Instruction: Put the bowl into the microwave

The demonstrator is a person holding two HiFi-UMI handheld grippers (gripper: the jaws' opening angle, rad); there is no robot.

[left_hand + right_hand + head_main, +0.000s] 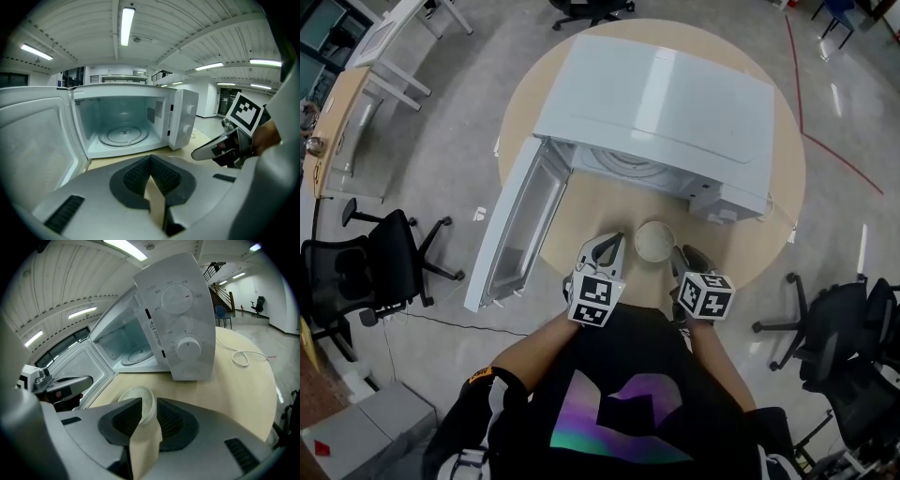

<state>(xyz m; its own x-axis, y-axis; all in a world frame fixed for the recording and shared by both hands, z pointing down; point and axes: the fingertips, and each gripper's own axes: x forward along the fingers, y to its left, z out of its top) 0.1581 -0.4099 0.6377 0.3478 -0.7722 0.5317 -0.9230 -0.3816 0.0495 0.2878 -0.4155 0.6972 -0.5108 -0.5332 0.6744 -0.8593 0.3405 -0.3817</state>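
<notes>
The round tabletop, on a grey floor among office chairs, carries the open-doored microwave; left tongs are pressed together, right tongs pinch the bowl.

The right gripper has its jaws clamped on the right rim of the bowl. The left gripper sits just left of the bowl, jaws together, empty.
</notes>
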